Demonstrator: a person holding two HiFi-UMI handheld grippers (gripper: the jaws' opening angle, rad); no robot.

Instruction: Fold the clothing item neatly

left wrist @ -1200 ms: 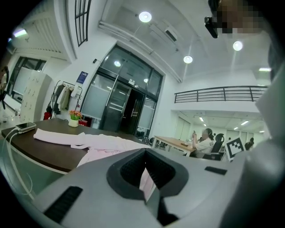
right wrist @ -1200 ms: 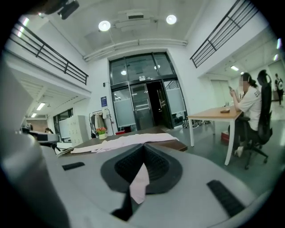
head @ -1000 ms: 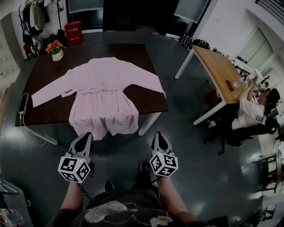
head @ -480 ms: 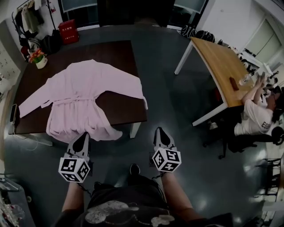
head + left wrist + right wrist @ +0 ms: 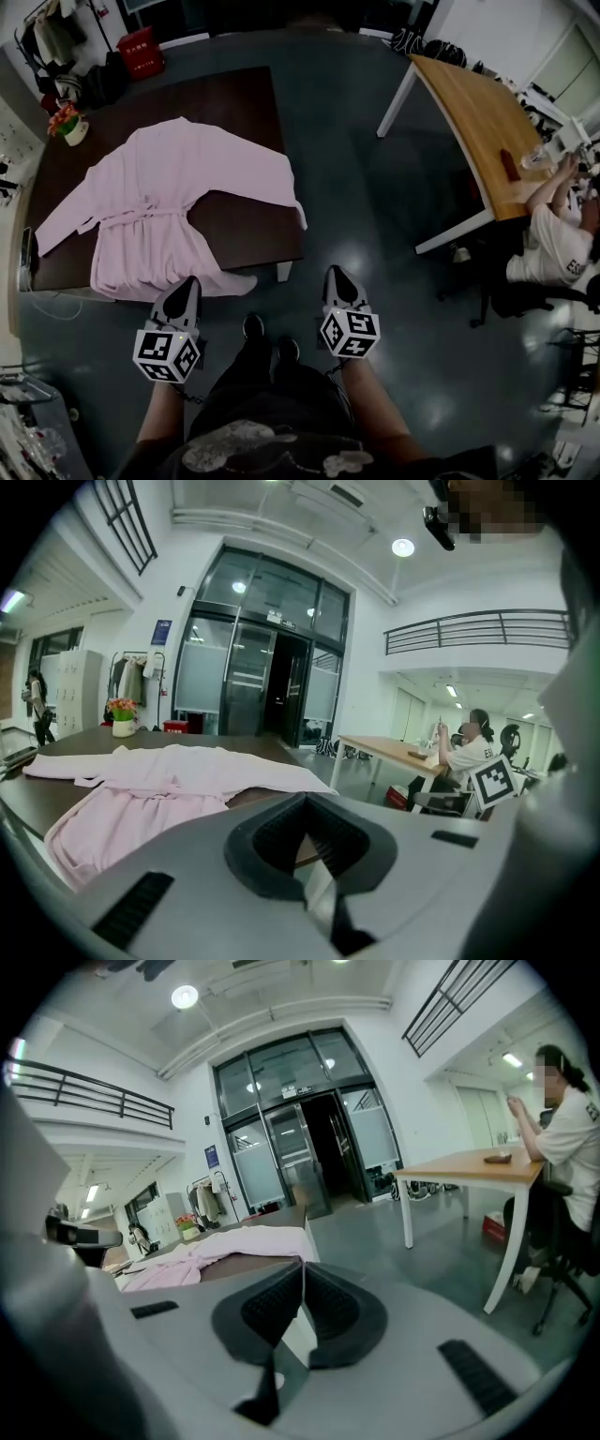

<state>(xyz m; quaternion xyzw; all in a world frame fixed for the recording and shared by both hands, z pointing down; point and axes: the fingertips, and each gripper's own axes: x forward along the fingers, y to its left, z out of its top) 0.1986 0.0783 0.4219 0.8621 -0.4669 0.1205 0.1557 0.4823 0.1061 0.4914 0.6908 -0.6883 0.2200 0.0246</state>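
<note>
**Head view: no fold made yet, robe spread flat**

All left to do on the pink robe: spread open across the dark tabletop, sleeves out to left and right, belt across the waist, no fold anywhere in sight. Hem draped over the near edge; right cuff tipping over the right edge; left cuff just beside a phone at the left edge. Both tongs pinched fully together, nothing between them: left tongs near the hanging hem, apart from it by the left gripper view; right tongs over bare floor, right of the near corner. Plenty of open floor near and right. Wooden table and seated person well apart at right. Flower pot at the far left corner, off the cloth. Likely first step: sleeves inward, with care for the overhanging hem.
</note>
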